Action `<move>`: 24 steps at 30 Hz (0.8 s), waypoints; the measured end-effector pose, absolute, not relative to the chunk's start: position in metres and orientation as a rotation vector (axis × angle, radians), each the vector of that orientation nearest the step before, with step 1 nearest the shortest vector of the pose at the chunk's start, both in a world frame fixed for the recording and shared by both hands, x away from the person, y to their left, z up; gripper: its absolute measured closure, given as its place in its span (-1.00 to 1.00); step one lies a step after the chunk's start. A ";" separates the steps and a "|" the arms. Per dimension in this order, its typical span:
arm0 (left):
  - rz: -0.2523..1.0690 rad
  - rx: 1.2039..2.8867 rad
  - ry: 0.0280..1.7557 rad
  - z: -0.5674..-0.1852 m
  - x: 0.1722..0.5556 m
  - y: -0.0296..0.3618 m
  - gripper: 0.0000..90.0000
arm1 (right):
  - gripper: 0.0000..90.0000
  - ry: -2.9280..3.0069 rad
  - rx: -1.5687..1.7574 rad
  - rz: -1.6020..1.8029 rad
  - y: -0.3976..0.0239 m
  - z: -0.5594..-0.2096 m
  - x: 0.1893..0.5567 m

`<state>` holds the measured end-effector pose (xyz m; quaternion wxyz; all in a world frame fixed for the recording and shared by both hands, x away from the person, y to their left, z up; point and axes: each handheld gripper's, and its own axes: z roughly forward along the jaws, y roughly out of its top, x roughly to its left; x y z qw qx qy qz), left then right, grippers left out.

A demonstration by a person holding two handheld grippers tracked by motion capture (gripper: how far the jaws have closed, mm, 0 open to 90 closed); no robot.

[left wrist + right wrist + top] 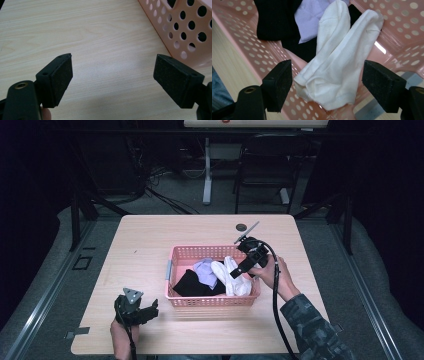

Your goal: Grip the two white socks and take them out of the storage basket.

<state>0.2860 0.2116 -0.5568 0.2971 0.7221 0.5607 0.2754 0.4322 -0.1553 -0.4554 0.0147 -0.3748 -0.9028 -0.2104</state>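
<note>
A pink perforated basket [215, 301] sits mid-table and holds white socks [231, 276], a lilac sock [206, 271] and a black sock [192, 285]. My right gripper [242, 270] hangs over the basket's right end, open, its jaws astride the white socks [339, 67] without touching them. The lilac sock [310, 17] and black sock [274, 20] lie beyond them. My left gripper [150, 312] rests low over the table's front left, open and empty, with the basket wall [190, 30] to its right.
The light wooden table [145, 245] has a small dark round cap [241, 226] near its far edge. A chair [265, 165] and a desk leg [207, 170] stand beyond the table. Bare tabletop [100, 37] lies ahead of the left gripper.
</note>
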 end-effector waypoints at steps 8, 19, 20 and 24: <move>0.734 1.922 1.491 -0.557 0.286 0.212 -0.65 | -0.25 -2.813 -1.204 -0.609 -0.144 -0.474 0.439; 0.733 1.923 1.493 -0.557 0.286 0.212 -0.65 | -0.03 -2.804 -1.289 -0.498 -0.136 -0.497 0.449; 0.733 1.923 1.493 -0.557 0.286 0.212 -0.65 | -0.03 -2.804 -1.289 -0.498 -0.136 -0.497 0.449; 0.735 1.920 1.492 -0.557 0.286 0.212 -0.65 | 0.05 -2.795 -1.317 -0.453 -0.127 -0.508 0.452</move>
